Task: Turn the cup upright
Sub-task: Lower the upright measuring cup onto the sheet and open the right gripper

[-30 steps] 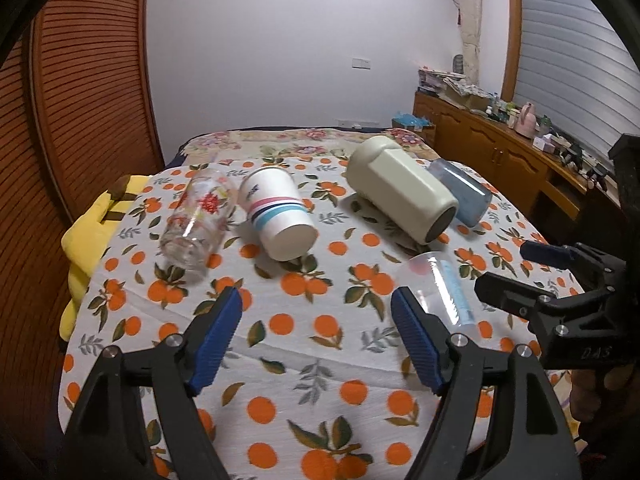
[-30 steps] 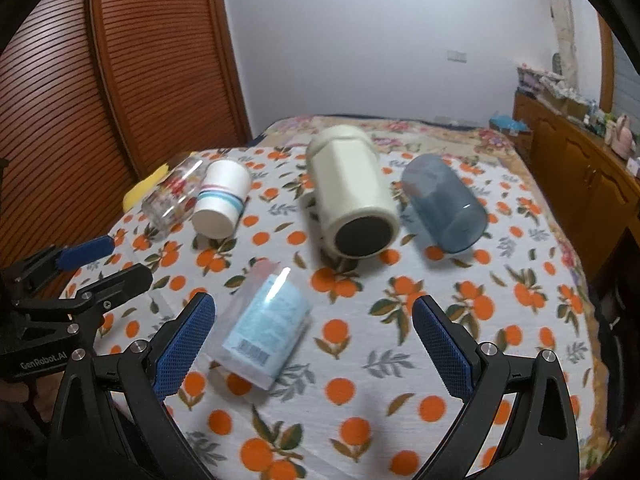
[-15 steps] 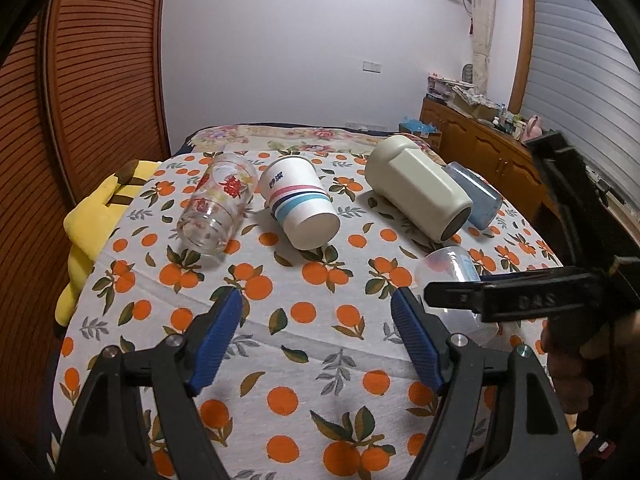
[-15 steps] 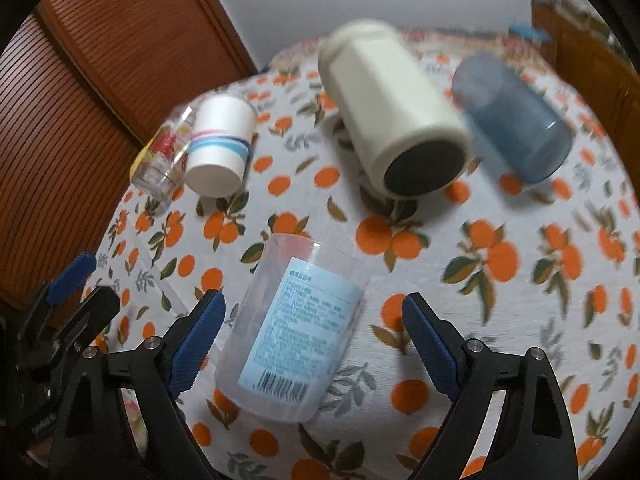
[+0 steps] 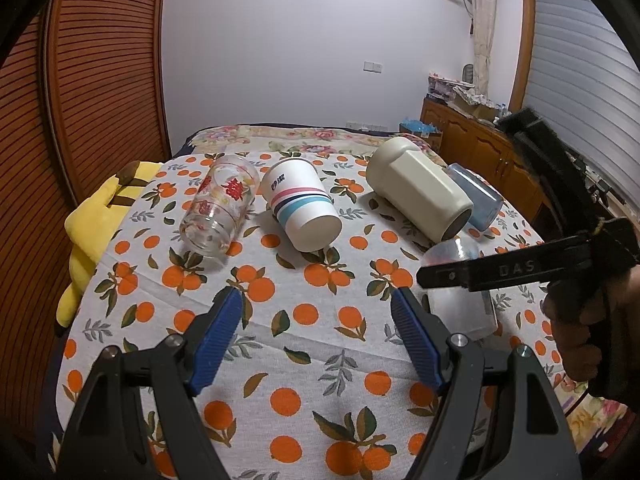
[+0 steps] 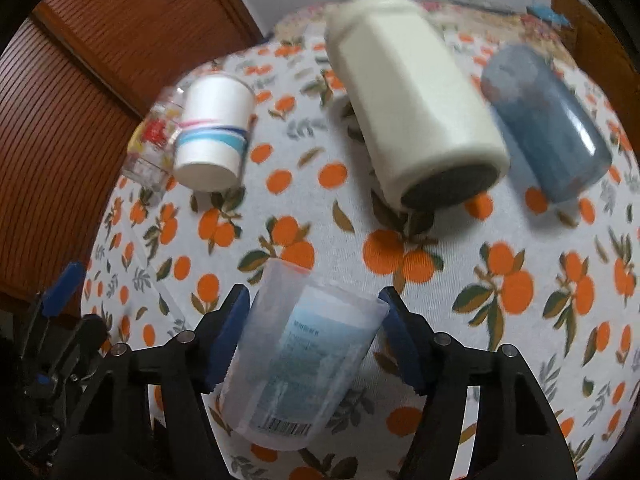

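A clear plastic cup with a pale blue label lies on its side on the orange-print tablecloth. My right gripper is open, with a blue pad on each side of the cup; I cannot tell whether the pads touch it. In the left wrist view the same cup lies at the right under the right gripper's black finger. My left gripper is open and empty above the cloth, left of that cup.
Lying on their sides behind: a printed glass, a striped white paper cup, a cream container and a blue tumbler. A yellow plush hangs at the table's left edge. Wooden cabinets stand right.
My right gripper has moved down and forward so that its fingers now straddle the clear cup, and they have narrowed. My left gripper has drawn back a little.
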### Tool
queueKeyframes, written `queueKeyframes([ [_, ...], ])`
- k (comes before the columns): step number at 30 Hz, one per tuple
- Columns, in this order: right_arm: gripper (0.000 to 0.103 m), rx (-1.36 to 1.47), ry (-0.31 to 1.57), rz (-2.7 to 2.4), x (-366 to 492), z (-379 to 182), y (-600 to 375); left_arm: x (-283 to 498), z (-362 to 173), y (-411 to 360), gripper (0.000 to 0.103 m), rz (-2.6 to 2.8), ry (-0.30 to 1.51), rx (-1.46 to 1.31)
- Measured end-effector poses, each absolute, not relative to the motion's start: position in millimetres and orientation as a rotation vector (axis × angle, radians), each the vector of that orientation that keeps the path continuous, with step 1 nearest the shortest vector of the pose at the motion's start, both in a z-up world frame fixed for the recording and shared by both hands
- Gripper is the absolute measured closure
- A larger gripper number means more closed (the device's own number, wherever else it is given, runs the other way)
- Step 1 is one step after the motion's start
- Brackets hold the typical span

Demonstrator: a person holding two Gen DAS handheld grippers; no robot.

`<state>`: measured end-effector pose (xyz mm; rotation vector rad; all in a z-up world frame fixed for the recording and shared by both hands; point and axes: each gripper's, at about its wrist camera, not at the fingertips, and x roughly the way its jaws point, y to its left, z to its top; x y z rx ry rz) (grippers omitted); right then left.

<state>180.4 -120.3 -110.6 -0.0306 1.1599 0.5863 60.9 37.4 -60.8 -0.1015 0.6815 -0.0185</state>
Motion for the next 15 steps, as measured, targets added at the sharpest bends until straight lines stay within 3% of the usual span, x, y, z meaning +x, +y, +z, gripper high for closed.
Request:
queueKeyframes([
  [11,0.041,-0.245,0.802,0.57,140.0,-81.9,-113.4,61.2,-61.8,37.3,0.026,-0.013,0.682,-0.102],
  [15,0.043,-0.288,0.766,0.578,136.5,-83.9,-111.6,60.7,-62.6,37.9,0.026,-0.01,0.682,-0.104],
])
